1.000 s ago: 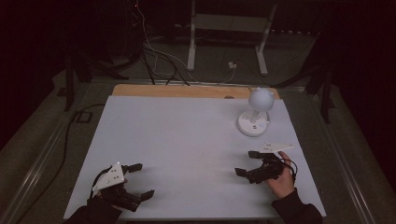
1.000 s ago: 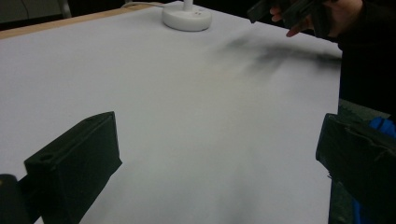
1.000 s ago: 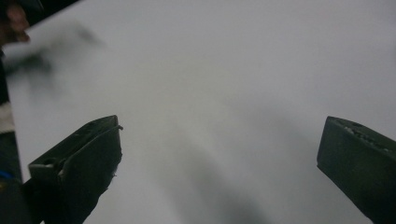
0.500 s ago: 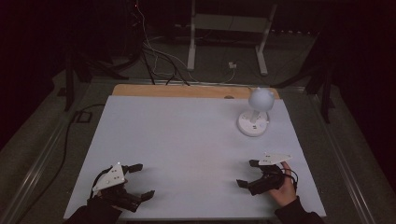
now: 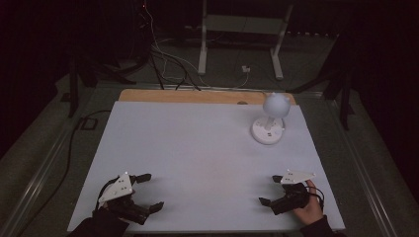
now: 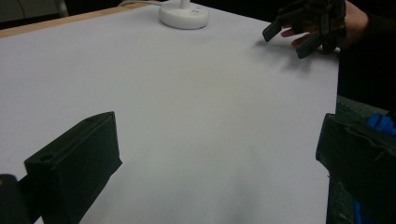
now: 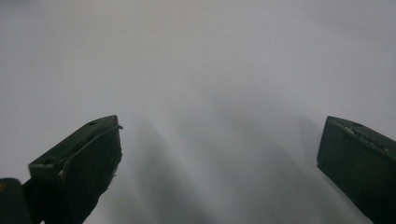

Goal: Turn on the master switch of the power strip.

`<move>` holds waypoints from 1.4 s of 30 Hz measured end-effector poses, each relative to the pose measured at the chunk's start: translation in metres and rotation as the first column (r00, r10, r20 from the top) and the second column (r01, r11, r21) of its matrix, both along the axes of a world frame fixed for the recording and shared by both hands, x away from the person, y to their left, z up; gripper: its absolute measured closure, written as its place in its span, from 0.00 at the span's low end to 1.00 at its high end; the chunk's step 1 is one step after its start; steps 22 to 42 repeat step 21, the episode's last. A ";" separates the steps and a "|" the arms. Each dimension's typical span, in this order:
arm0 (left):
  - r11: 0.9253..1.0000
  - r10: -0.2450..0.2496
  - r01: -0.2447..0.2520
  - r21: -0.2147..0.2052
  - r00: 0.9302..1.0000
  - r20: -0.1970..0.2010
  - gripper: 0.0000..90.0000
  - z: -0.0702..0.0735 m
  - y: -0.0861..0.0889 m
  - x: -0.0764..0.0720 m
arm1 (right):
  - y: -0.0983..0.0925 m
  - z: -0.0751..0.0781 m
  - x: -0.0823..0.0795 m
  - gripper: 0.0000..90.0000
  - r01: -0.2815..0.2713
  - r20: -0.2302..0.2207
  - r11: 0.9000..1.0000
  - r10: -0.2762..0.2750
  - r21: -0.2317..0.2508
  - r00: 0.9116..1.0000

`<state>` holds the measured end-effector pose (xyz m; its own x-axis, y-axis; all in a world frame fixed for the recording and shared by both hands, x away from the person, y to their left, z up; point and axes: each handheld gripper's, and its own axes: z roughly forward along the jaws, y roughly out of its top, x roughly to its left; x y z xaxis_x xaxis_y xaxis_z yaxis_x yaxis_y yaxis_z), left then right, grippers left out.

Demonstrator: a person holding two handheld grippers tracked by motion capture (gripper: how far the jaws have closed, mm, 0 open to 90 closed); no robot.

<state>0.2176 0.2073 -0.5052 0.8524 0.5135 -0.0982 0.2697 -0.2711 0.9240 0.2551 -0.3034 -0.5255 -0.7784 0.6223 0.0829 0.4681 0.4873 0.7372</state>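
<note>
Table: a flat, matte white sheet (image 5: 197,158) covers the top; a strip of bare wood (image 5: 197,96) shows along the far edge.
Lamp: a small white lamp (image 5: 271,118) stands far right on the sheet, with a round disc base, a short stem and a smooth globe head.
Left gripper: the left gripper (image 5: 148,191) sits at the near left corner, black, blocky jaws spread wide apart with nothing between them, a grey three-cornered plate on top.
Right gripper: the right gripper (image 5: 271,190) sits at the near right, held by a hand (image 5: 309,207); its jaws are also apart and empty.
Left gripper view: shows the lamp's disc base (image 6: 183,16) far off and the right gripper (image 6: 292,35) with fingers behind it, above the sheet's right edge.
Right gripper view: two square-ended black jaws over blurred, plain white sheet (image 7: 210,70), with soft shadows.
Floor: dark, with loose cables (image 5: 163,54) and a white stand (image 5: 237,34) beyond the table in the high view.
</note>
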 end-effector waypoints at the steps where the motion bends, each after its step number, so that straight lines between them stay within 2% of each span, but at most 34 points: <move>1: 1.000 0.000 0.000 0.001 1.000 0.000 0.00 0.000 0.000 0.000 | -0.002 -0.001 -0.001 0.00 0.000 0.004 1.000 0.000 -0.008 1.000; 7: 1.000 -0.004 0.004 0.004 1.000 0.000 0.00 0.000 -0.001 0.000 | -0.005 -0.002 0.001 0.00 0.014 0.001 1.000 -0.014 -0.002 1.000; 15: 1.000 -0.007 0.007 0.001 1.000 -0.005 0.00 0.000 -0.001 0.001 | 0.000 -0.001 0.001 0.00 -0.007 0.013 1.000 0.008 -0.008 1.000; 42: 1.000 -0.007 0.007 -0.002 1.000 -0.007 0.00 0.000 -0.001 0.001 | 0.000 -0.002 0.001 0.00 -0.003 0.012 1.000 0.004 -0.013 1.000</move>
